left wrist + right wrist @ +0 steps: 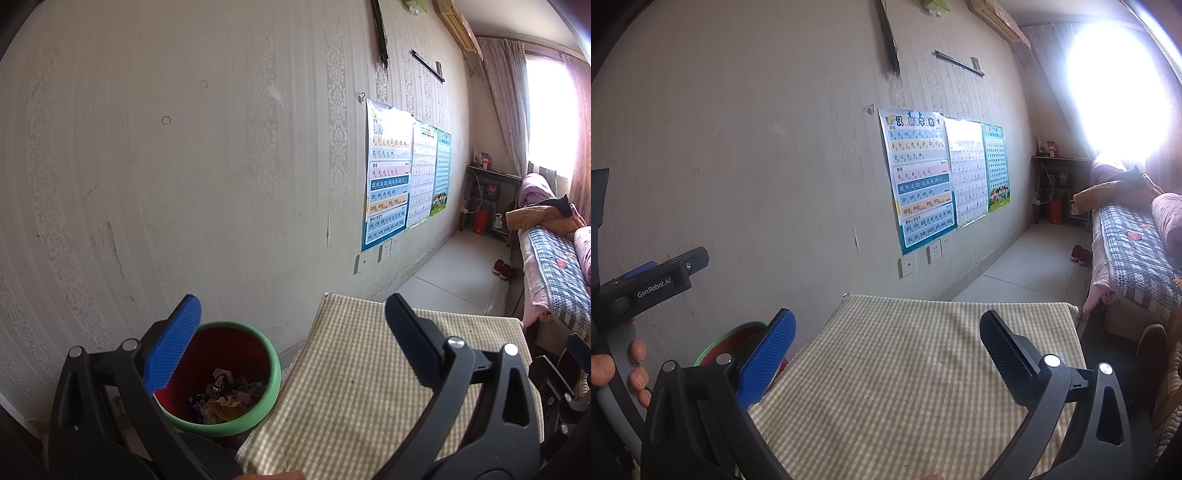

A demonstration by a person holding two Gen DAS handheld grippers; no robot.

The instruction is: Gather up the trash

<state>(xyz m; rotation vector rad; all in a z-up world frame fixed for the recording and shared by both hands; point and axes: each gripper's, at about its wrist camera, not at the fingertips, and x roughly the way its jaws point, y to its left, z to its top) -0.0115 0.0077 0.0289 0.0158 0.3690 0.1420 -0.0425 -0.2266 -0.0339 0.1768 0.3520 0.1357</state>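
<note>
A red bin with a green rim (pixel 275 373) stands on the floor against the wall, left of the checked table (pixel 362 387). Crumpled wrappers and paper (pixel 225 397) lie inside it. My left gripper (pixel 291 343) is open and empty, held above the bin and the table's left edge. My right gripper (pixel 886 354) is open and empty over the checked table (pixel 905 369). The bin's rim (pixel 738 330) shows partly behind the right gripper's blue finger. The left gripper's body (pixel 646 288) shows at the left of the right wrist view.
The wallpapered wall (pixel 184 184) runs close behind the bin. Posters (pixel 388 177) hang further along it. A bed with a quilt (pixel 554 266) is on the right, red slippers (pixel 501 268) on the tiled floor, a shelf (pixel 487 199) by the bright window.
</note>
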